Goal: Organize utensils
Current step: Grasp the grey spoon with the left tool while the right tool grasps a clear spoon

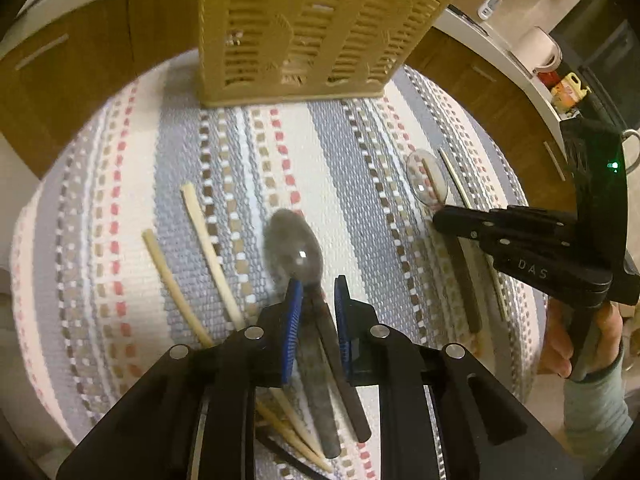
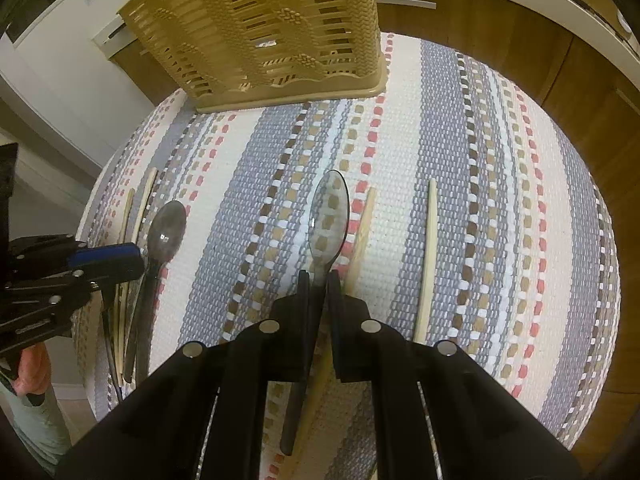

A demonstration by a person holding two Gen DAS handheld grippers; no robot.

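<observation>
My left gripper (image 1: 317,300) has its blue pads shut on the neck of a grey spoon (image 1: 291,252), whose bowl points away towards the basket and looks blurred. From the right wrist view that left gripper (image 2: 120,258) sits over the same grey spoon (image 2: 167,226) at the left edge of the cloth. My right gripper (image 2: 318,280) is shut on the neck of a clear-bowled spoon (image 2: 329,212); its dark handle runs back under the fingers. In the left wrist view the right gripper (image 1: 440,214) sits at the right, just below the clear spoon (image 1: 425,181). A tan slotted utensil basket (image 1: 312,32) (image 2: 272,28) stands at the far edge.
A striped woven cloth (image 1: 360,168) (image 2: 460,200) covers the table. Pale chopsticks (image 1: 202,236) lie left of the left gripper; others (image 2: 428,248) lie right of the right gripper. Wooden cabinets (image 1: 80,80) ring the table. A hand (image 1: 560,340) grips the right gripper's handle.
</observation>
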